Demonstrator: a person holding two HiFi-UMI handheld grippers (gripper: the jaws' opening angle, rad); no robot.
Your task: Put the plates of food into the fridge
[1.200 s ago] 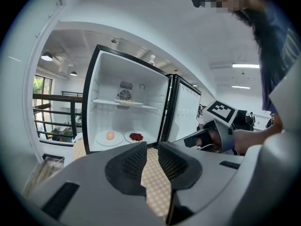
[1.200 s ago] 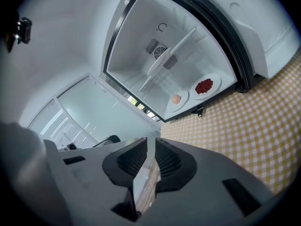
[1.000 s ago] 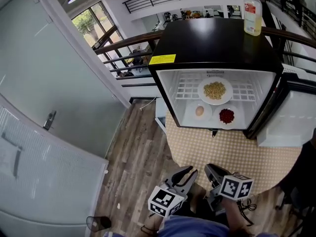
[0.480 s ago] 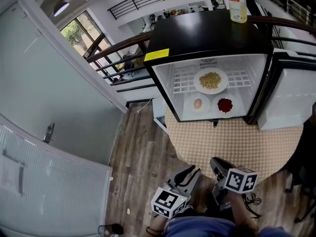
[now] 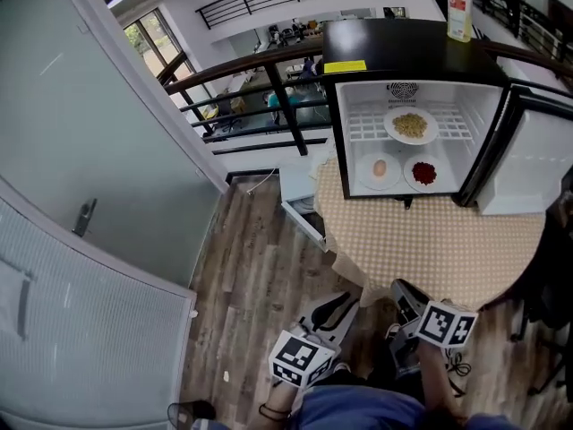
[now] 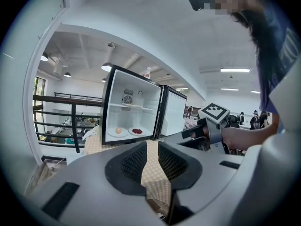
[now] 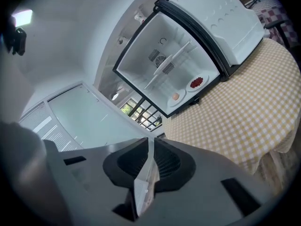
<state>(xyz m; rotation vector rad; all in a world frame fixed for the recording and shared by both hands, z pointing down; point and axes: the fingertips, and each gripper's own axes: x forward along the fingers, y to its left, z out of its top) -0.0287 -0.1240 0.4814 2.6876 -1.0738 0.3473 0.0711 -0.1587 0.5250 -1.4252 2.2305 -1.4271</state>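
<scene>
The black fridge (image 5: pixel 407 52) stands open on the checked table (image 5: pixel 430 249). Inside it, a plate of pale grains (image 5: pixel 411 125) rests on the wire shelf, with an egg plate (image 5: pixel 380 169) and a plate of red food (image 5: pixel 423 174) on the floor below. My left gripper (image 5: pixel 338 309) hangs low, short of the table's near edge, its jaws a little apart and empty (image 6: pixel 151 147). Beside it, my right gripper (image 5: pixel 405 294) is shut with nothing in it (image 7: pixel 151 149). The left gripper view shows the egg plate (image 6: pixel 118 131) and the red plate (image 6: pixel 137 131) far ahead.
The fridge door (image 5: pixel 528 164) swings open to the right. A bottle (image 5: pixel 459 12) stands on the fridge top. A frosted glass wall with a door handle (image 5: pixel 85 215) runs along the left, with a railing (image 5: pixel 260 79) behind it. Wood floor (image 5: pixel 260 276) lies between wall and table.
In the head view the fridge and table have slid right and look smaller and farther off. Both grippers stay low near my body, now off the table's near edge.
</scene>
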